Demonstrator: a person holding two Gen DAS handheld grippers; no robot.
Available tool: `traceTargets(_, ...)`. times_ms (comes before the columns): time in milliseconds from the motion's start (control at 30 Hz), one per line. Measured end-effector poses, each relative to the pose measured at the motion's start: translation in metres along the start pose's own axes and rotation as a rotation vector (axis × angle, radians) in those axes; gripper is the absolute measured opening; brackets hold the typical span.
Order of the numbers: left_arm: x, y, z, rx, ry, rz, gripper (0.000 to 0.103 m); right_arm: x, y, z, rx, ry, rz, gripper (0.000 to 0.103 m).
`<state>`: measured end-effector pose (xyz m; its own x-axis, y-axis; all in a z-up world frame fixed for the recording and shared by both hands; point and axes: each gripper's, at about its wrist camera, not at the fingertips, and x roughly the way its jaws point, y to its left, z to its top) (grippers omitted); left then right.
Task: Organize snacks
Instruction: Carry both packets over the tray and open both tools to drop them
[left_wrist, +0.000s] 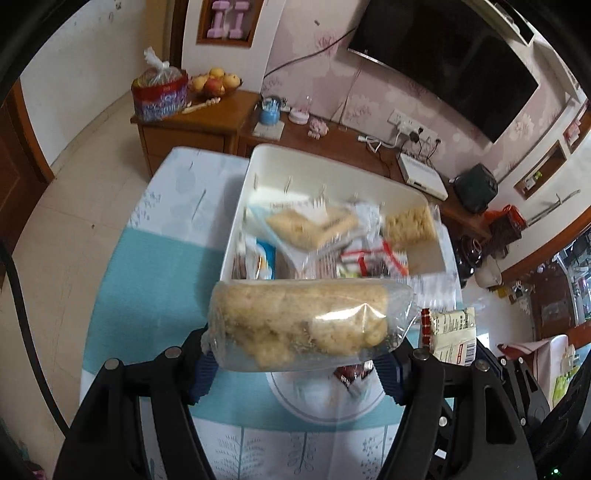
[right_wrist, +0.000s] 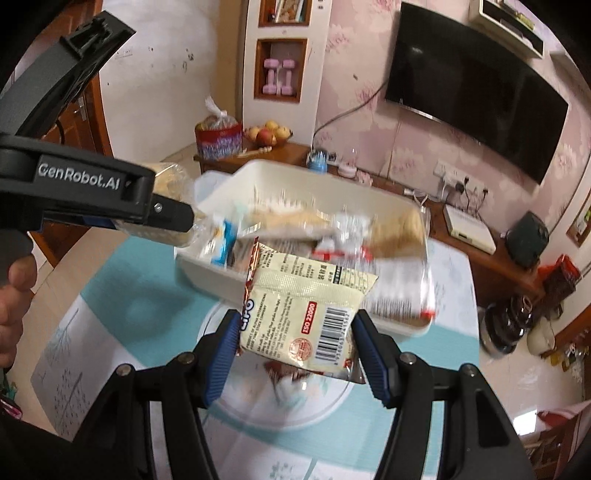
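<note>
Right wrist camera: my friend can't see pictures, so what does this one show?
The right gripper holds a cream snack packet with a barcode above a table with a blue and white cloth. Behind it sits a white bin full of snacks. At the left, the left gripper holds a clear bag of puffed snacks.

A bin (left_wrist: 334, 166) stands on the counter (left_wrist: 155, 258), with snack packs (left_wrist: 314, 225) piled in it. Before the bin, above the counter, the left claw (left_wrist: 295, 363) holds a cracker pack (left_wrist: 306, 325) crosswise between its fingers. To its right, the right claw (right_wrist: 295, 350) holds a sachet (right_wrist: 310, 314), also before the bin. Behind the counter runs a sideboard (left_wrist: 207, 122) bearing a fruit bowl (left_wrist: 216, 86), with a TV (left_wrist: 447, 62) on the wall above.
</note>
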<state>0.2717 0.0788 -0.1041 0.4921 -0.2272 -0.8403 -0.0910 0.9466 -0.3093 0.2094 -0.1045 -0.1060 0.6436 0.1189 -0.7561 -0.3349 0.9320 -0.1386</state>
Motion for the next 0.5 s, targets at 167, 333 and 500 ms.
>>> traceTargets(167,0.008,-0.003,0.023,0.02,-0.028,0.004,0.07,0.013,-0.004,0.023,0.004,-0.033,-0.013,0.062)
traceTargets(333,0.02,-0.006,0.04,0.023,-0.027,-0.001,0.07,0.029,-0.006,0.04,-0.008,-0.045,-0.011,0.062)
traceTargets(500,0.031,-0.01,0.044,0.051,-0.022,-0.014,0.07,0.044,-0.009,0.049,0.004,-0.035,-0.015,0.064)
